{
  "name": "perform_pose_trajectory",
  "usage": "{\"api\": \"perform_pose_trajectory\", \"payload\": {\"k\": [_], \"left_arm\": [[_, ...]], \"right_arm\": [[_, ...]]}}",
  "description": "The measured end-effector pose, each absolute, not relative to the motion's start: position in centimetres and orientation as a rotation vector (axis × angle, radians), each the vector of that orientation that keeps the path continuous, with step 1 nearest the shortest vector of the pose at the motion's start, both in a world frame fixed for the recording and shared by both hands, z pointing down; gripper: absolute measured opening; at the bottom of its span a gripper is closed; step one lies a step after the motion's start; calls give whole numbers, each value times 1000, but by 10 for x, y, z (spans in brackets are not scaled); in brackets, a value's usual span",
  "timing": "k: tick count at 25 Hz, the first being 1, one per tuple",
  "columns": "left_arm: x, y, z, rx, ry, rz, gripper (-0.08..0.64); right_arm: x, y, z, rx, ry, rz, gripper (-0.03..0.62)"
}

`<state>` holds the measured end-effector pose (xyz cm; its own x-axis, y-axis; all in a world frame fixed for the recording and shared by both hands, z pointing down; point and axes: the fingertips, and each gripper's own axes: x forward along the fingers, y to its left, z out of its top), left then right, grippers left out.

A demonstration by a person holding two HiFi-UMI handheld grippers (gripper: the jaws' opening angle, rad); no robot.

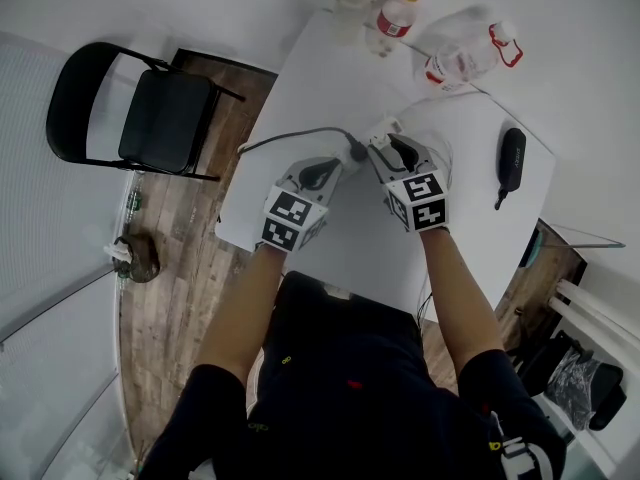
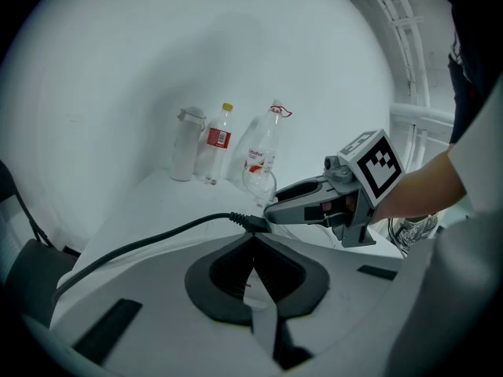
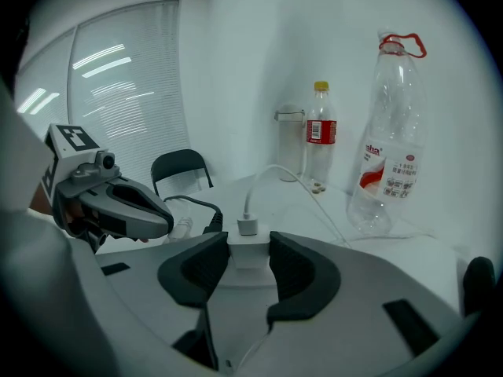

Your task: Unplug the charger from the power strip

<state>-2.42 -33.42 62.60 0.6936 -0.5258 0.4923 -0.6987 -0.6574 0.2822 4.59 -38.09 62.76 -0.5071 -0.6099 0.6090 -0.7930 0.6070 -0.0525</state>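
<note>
Both bare forearms reach from the near edge across the white surface and converge at its middle. Each gripper tips forward and down, its marker cube facing up.

The right gripper has its fingers well apart and set around the white charger. The dark pads lie flush against its left and right sides. The charger stands upright at mid-surface, with a white cable plugged into its top and trailing towards the far bottles.

The left gripper sits just to the left of the right one, its fingers closed tip to tip with nothing visibly clamped. Through the gap behind the tips a sliver of white with a red mark shows, too little to name. Just beyond the tips is the end of a black cable, which runs off to the left edge.

The power strip is covered by the two grippers.
</note>
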Motion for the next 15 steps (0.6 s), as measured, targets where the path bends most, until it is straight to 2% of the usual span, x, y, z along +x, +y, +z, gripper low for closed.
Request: {"api": "perform_pose_trajectory", "payload": {"k": [7, 11, 15], "left_arm": [[-23, -335, 627, 2452, -917, 536, 23], [-23, -335, 626, 2469, -907, 605, 23], [-22, -328, 609, 2485, -930, 541, 23]], "right_arm": [[46, -382, 622, 1106, -2314, 409, 170], [46, -386, 597, 1148, -2354, 360, 169], [52, -381, 558, 1209, -2409, 349, 169]]}}
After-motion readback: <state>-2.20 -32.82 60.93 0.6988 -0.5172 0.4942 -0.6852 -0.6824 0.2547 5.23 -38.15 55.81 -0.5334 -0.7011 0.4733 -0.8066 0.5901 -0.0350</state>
